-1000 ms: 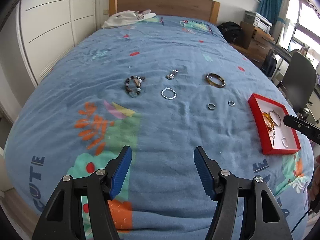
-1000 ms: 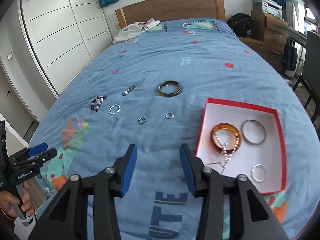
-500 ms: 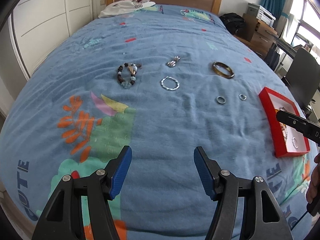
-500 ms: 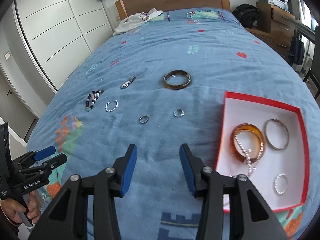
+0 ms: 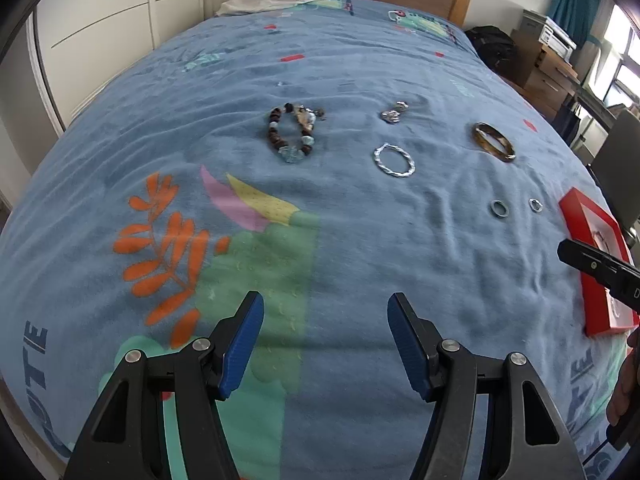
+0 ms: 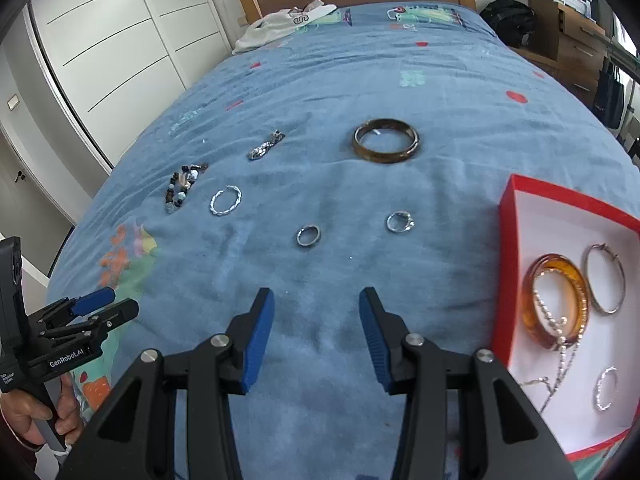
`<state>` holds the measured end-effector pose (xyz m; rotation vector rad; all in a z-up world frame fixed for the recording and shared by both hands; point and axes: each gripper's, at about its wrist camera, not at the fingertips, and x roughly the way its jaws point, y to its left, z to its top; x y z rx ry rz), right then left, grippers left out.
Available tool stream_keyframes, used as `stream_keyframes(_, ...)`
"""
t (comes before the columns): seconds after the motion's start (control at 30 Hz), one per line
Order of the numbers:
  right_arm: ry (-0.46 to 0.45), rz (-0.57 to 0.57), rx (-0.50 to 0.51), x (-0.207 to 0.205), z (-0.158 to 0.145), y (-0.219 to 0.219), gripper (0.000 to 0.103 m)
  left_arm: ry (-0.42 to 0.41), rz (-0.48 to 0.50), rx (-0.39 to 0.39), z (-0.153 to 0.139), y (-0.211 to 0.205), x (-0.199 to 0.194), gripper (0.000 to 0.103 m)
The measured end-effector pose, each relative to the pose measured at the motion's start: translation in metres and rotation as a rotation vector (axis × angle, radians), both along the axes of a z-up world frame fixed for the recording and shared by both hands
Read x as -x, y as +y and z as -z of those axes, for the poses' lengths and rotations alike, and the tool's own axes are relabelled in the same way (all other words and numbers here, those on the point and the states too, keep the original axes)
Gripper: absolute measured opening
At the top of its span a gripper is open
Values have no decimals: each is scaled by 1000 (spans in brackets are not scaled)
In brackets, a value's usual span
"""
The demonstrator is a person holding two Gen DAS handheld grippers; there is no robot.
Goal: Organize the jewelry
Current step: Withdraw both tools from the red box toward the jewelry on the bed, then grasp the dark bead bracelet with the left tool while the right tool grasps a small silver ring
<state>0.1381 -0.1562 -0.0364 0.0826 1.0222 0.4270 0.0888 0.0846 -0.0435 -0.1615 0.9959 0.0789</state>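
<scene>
We held both tools above the blue bedspread (image 5: 360,240), and nothing was between their blue pads. Our left gripper (image 5: 325,340) stood quite wide and empty, over the green and orange print near the front edge of the bed. Our right gripper (image 6: 316,336) was a little narrower, also empty, above plain blue cloth just left of the red box (image 6: 505,264).

The jewelry still outside the box lay in two loose rows further up the bed. In the far row we saw a beaded bracelet (image 5: 292,132) at the left, a small bunched silver chain (image 5: 394,113) in the middle, and a brown bangle (image 6: 385,141) at the right. In the near row lay a twisted silver hoop (image 5: 394,160), then a plain ring (image 6: 309,236) and a second ring (image 6: 400,222), the two rings well apart from each other. No piece touched another.

Inside the box, on its white floor, an amber bangle (image 6: 556,300) lay with a silver necklace (image 6: 560,344) draped across it. Just beside it was a thin silver hoop (image 6: 605,280), and nearer to us a small silver hoop (image 6: 607,389).

In the right view, the left gripper (image 6: 104,304) appeared at the left edge, with a hand (image 6: 36,412) around its handle.
</scene>
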Motion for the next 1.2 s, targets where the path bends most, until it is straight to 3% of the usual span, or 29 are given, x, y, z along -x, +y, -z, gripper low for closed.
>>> stream_keyframes(0.3, 12, 4, 8, -12, 13, 5, 43, -2, -30, 22, 10, 15, -18, 63)
stream_keyframes(1.2, 0, -39, 27, -61, 48, 42, 42, -60, -58, 13, 20, 56, -136, 64)
